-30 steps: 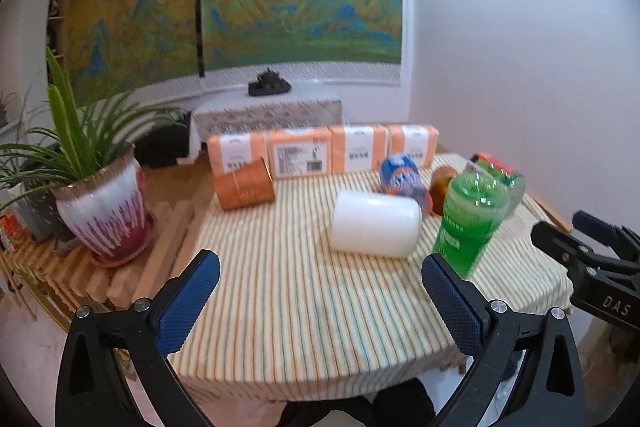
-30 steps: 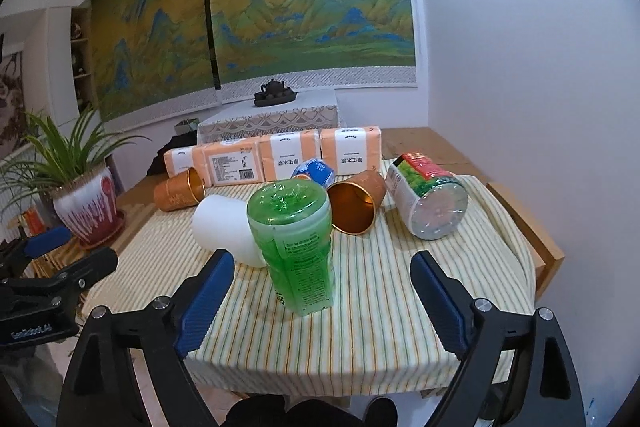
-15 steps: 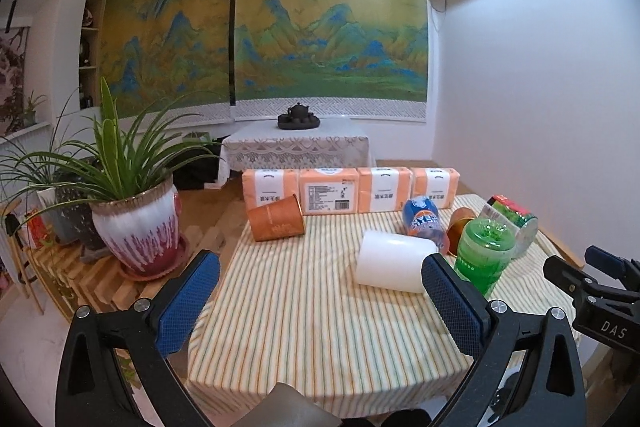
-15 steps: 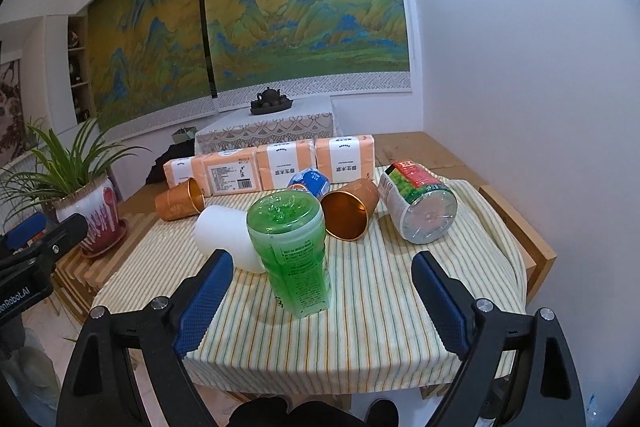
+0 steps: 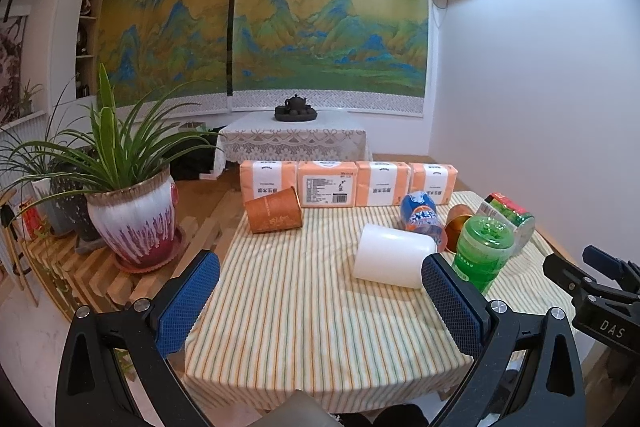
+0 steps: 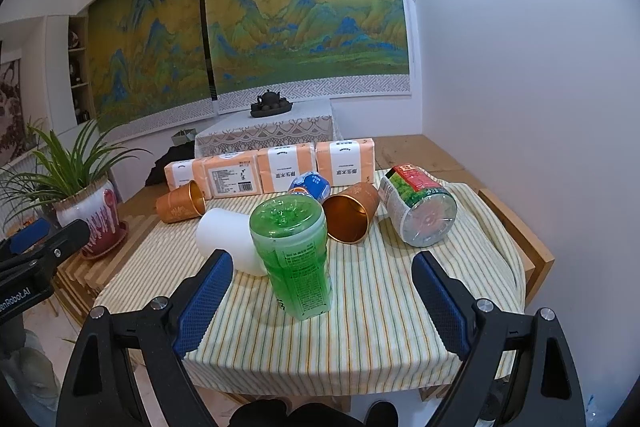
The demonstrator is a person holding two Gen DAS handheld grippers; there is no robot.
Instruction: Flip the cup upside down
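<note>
Currently: both grippers hover off the near edge of the surface; nothing is held.
Left gripper point(image 5: 320, 303): released, blue pads spread wide, empty, pulled back from the striped cloth.
Right gripper point(image 6: 322, 301): released, jaws wide apart, empty; the green bottle stands in the gap as seen from its camera, not touched.
Surface point(image 5: 304, 311): round top under a cream cloth with orange and green stripes.
Cup candidates: white smooth plastic cup point(image 5: 394, 261) lying on its side near the middle; copper-orange paper cup with pale print point(image 5: 273, 215) on its side at the far left, touching the packs; second copper cup with shiny gold inside point(image 6: 351, 213) on its side, mouth toward the right camera.
Which cup is meant: cannot tell from the task line; the white one is nearest both grippers, so I judge it the likely target.
Obstacles: translucent green plastic bottle point(image 6: 295, 257) standing inverted just beside the white cup; blue drink can point(image 5: 422, 217) behind it; green-and-red labelled clear bottle point(image 6: 420, 207) on its side to the right.
Backdrop: row of orange tissue packs point(image 5: 347, 183) along the far edge.
Technique (judgement): approach the white cup from the left, away from the green bottle; close across the wall mid-length, gently, as thin plastic may deform.
Rotation (judgement): lift clear, turn mouth downward, set the rim flat on open cloth.
Risk: a rolling cup, or nudging the green bottle over.
</note>
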